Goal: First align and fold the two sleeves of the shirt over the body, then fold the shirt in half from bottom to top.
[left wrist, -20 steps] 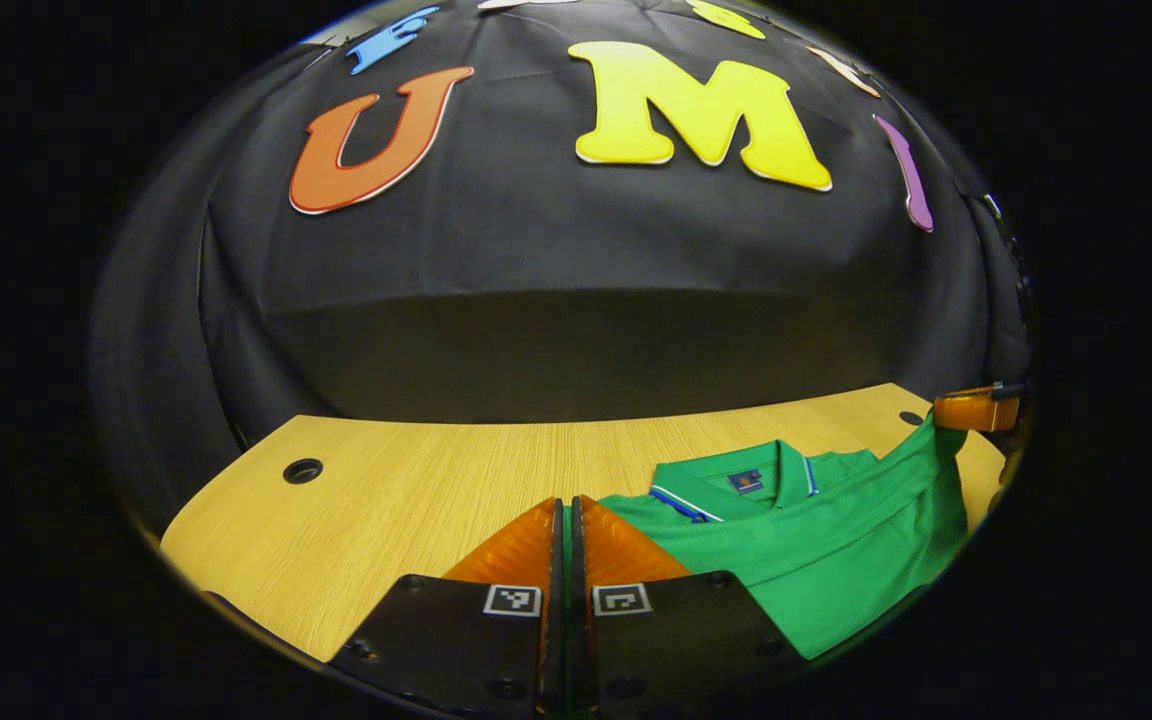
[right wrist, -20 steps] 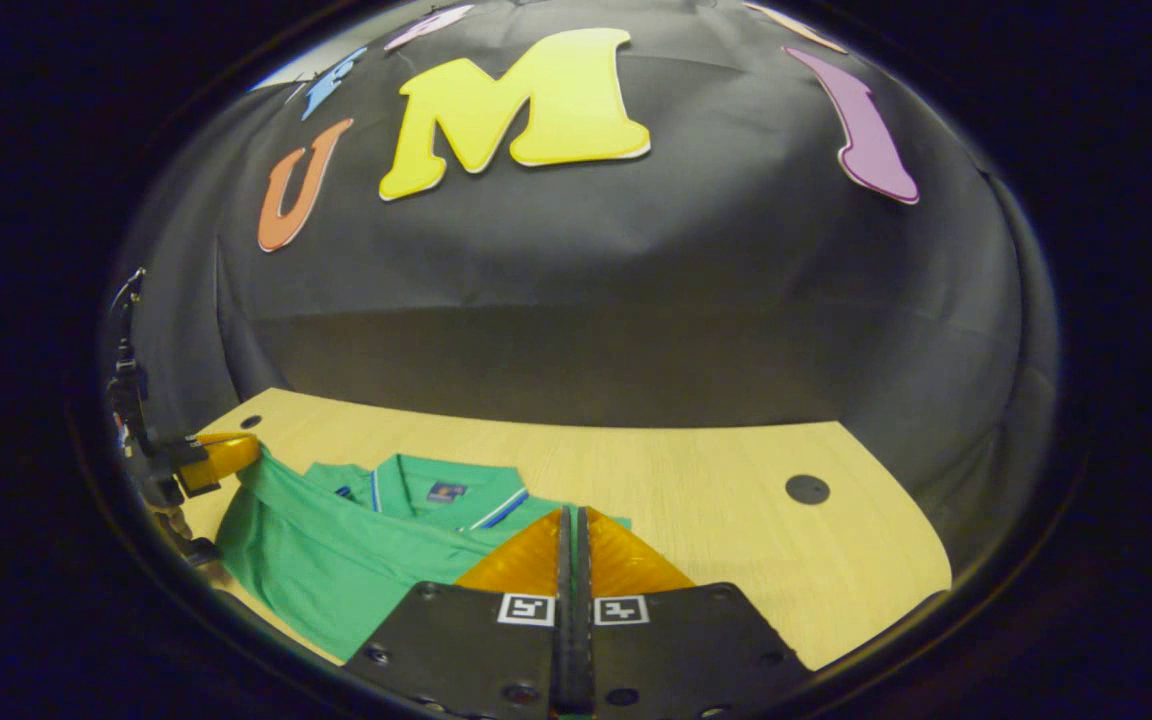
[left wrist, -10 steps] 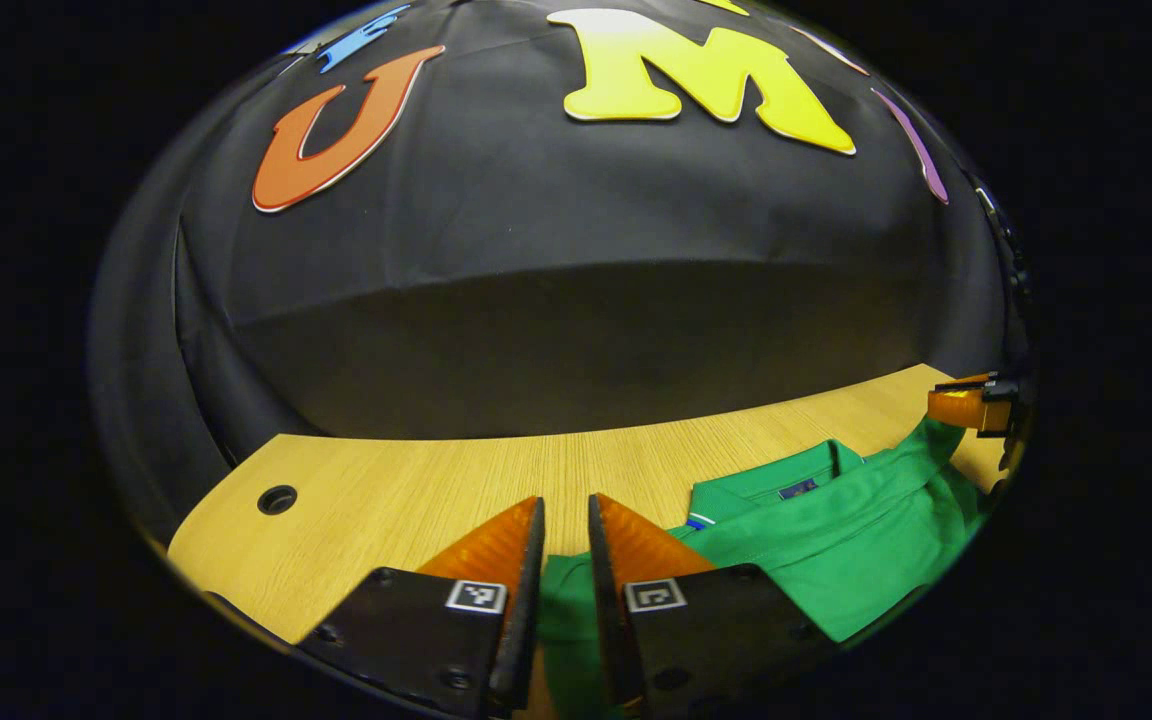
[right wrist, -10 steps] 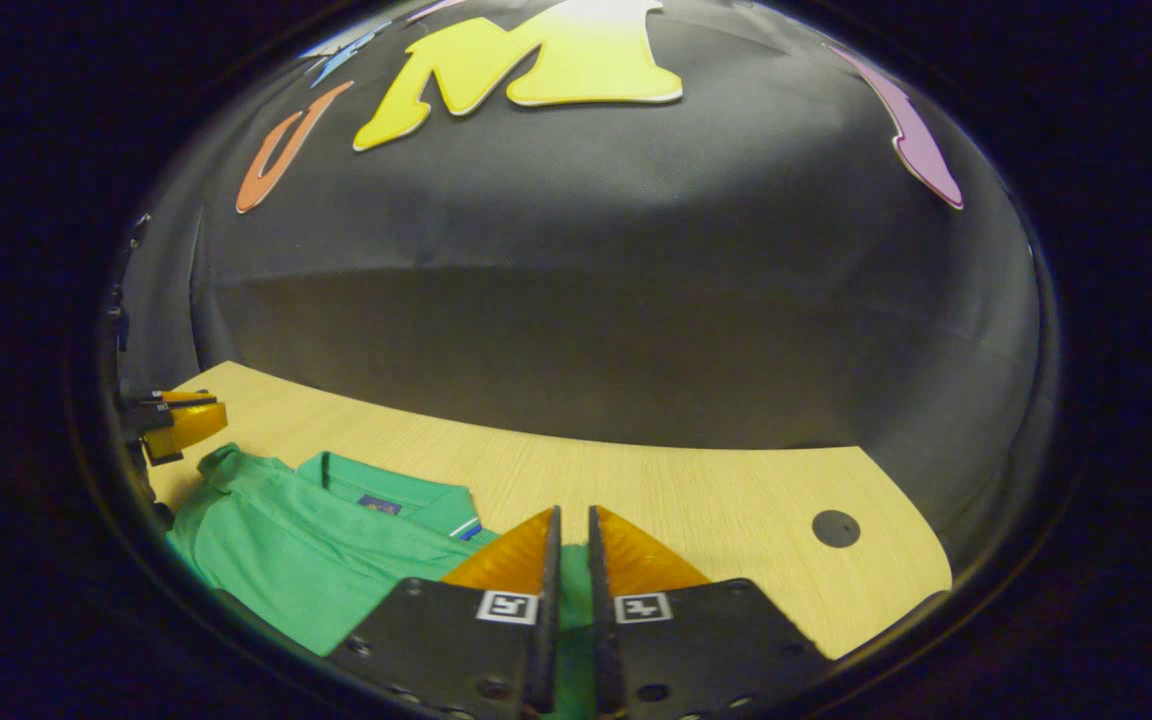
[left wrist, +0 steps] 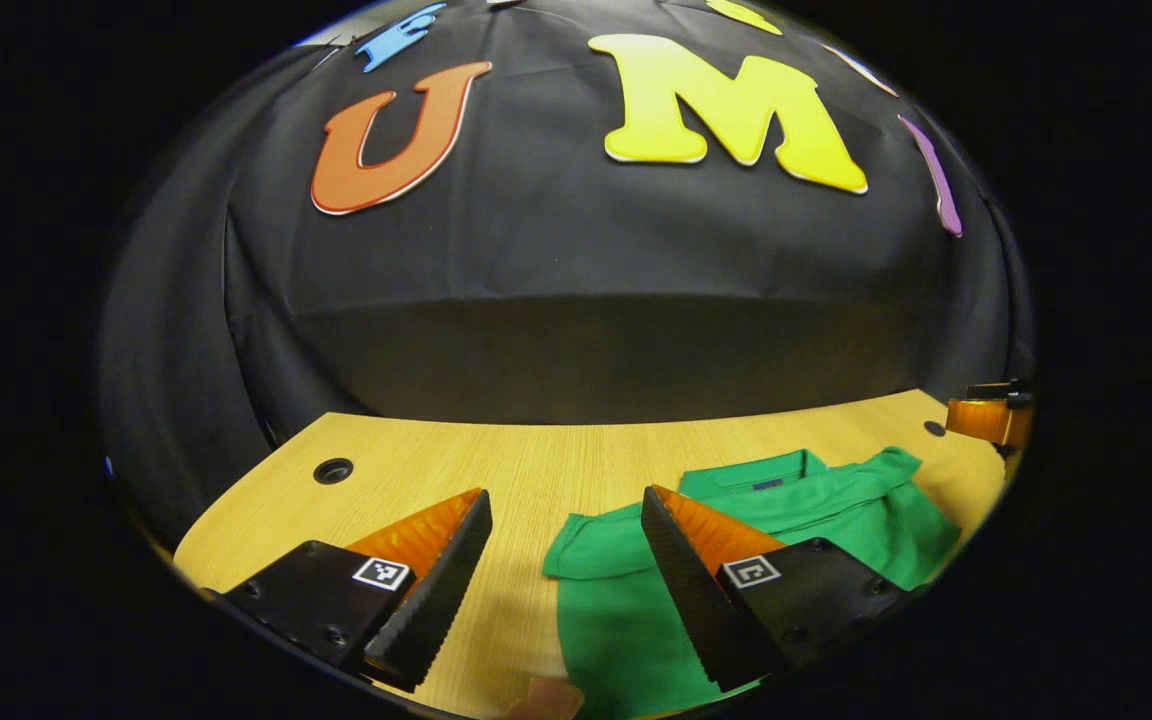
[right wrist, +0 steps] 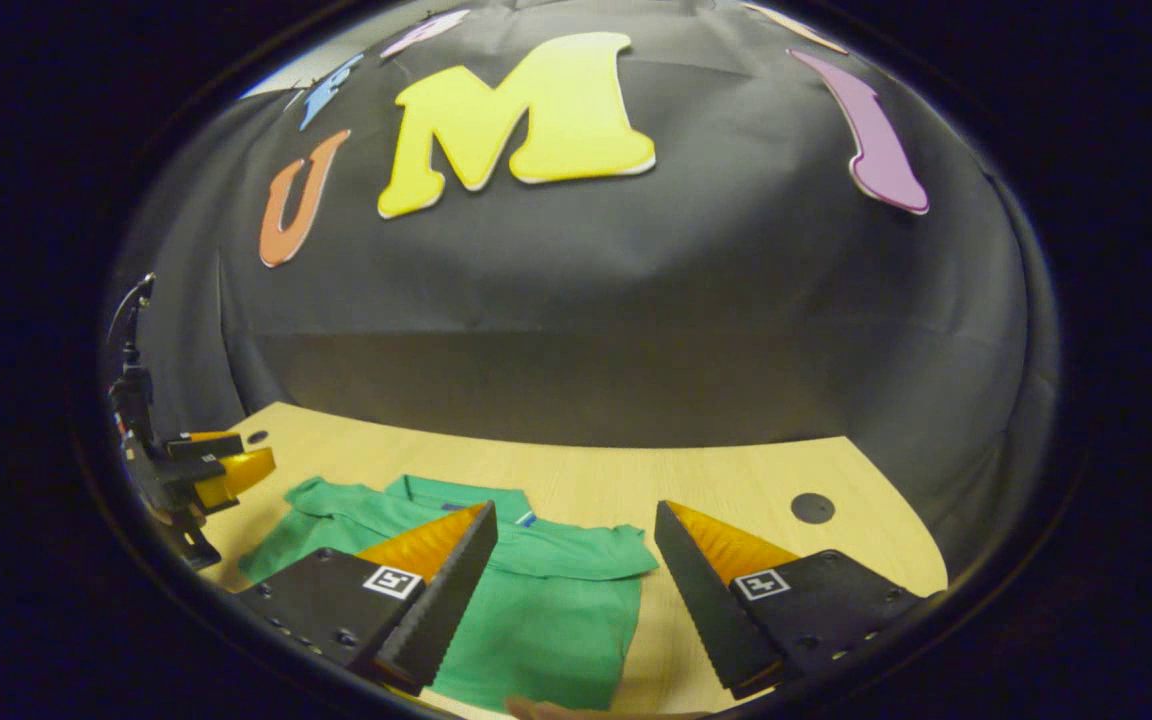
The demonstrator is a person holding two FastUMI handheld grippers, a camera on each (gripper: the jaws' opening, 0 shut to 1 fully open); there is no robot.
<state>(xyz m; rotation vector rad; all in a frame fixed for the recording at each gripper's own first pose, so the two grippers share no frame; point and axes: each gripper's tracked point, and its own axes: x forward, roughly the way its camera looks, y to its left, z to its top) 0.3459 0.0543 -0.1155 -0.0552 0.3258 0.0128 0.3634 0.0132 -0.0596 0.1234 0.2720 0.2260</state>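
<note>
Your table (left wrist: 456, 470) is big and made of light wood, and the green shirt (left wrist: 626, 610) lies on it, flat and in a small pile near you. In the right gripper view the shirt (right wrist: 546, 610) looks folded up: the bottom part is lying over the top part, and its folded edge sits just below the collar (right wrist: 456, 490). The sleeves seem tucked in, though you cannot see them well. So the job looks nearly done. Maybe you only need to check that the edges line up.

Your left gripper (left wrist: 566, 520) has its jaws wide apart and holds nothing. Your right gripper (right wrist: 576, 525) is the same, jaws wide apart, just above the shirt.
</note>
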